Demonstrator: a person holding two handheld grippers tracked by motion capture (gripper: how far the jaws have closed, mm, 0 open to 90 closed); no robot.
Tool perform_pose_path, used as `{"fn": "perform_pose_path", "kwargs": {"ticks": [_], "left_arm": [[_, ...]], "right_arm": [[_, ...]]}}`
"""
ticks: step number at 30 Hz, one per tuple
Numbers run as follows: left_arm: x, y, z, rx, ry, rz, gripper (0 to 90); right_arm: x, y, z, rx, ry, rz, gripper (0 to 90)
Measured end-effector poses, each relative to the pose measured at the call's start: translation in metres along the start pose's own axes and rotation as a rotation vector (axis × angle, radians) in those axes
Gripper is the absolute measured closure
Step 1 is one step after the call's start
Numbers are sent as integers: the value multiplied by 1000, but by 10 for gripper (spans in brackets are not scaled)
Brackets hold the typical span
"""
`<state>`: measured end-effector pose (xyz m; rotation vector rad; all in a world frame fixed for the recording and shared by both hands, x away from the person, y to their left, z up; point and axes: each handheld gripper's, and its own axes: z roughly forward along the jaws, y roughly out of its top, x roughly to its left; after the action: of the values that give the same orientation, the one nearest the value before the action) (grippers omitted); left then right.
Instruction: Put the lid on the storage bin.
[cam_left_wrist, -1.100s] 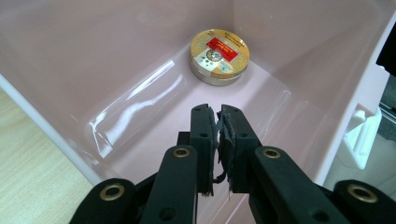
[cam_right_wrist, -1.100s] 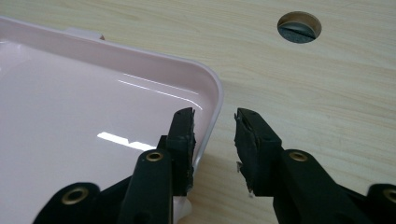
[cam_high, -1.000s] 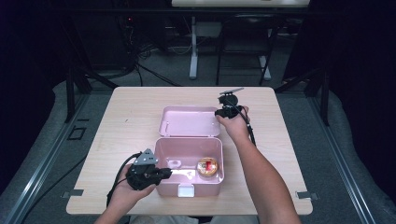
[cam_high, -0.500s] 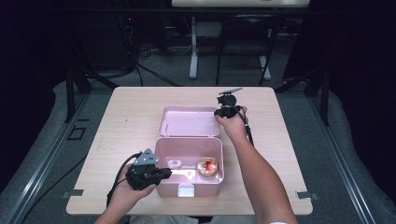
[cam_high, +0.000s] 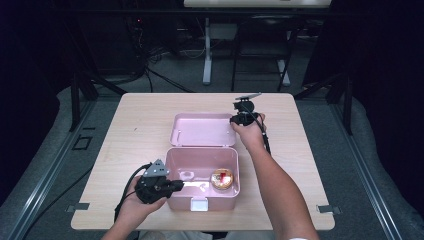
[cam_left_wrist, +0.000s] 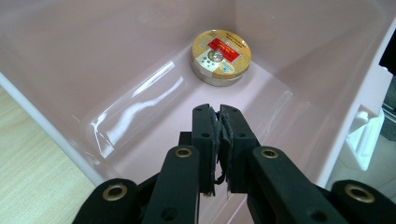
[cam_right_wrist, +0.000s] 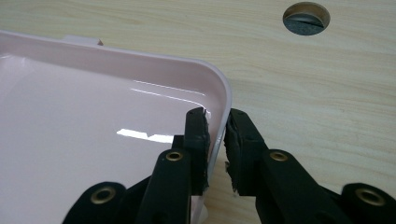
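A pink box (cam_high: 202, 149) stands open near the table's front, its lid (cam_high: 202, 129) laid flat behind it. A round gold tin with a red label (cam_high: 221, 179) (cam_left_wrist: 221, 57) lies in the box's right part. My left gripper (cam_high: 172, 186) (cam_left_wrist: 219, 116) reaches over the box's left wall, pads pressed together on that wall (cam_left_wrist: 46, 121). My right gripper (cam_high: 234, 120) (cam_right_wrist: 217, 119) is at the lid's right corner. Its jaws have just been closing, and the lid's rim (cam_right_wrist: 219, 84) is pinched between the pads.
The light wood table (cam_high: 130, 130) has a round cable hole (cam_right_wrist: 306, 17) beyond the lid's corner. A white latch (cam_high: 198, 204) (cam_left_wrist: 362, 140) sits on the box's front wall. Dark floor, cables and stands lie behind the table.
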<state>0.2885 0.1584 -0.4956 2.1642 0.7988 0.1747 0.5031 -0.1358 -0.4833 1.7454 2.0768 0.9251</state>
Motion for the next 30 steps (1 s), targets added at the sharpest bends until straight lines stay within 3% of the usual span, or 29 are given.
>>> {"fn": "perform_pose_path", "kwargs": {"ticks": [12,24,30], "left_arm": [[0,0,0,-1,-1,-1,858],[0,0,0,-2,0,0,860],[0,0,0,-2,1,0,859]], "right_arm": [[1,2,-5,-22,4,8,802],[5,7,-15,-49,-7,-13,816],[6,8,-21,-49,-2,8,824]]}}
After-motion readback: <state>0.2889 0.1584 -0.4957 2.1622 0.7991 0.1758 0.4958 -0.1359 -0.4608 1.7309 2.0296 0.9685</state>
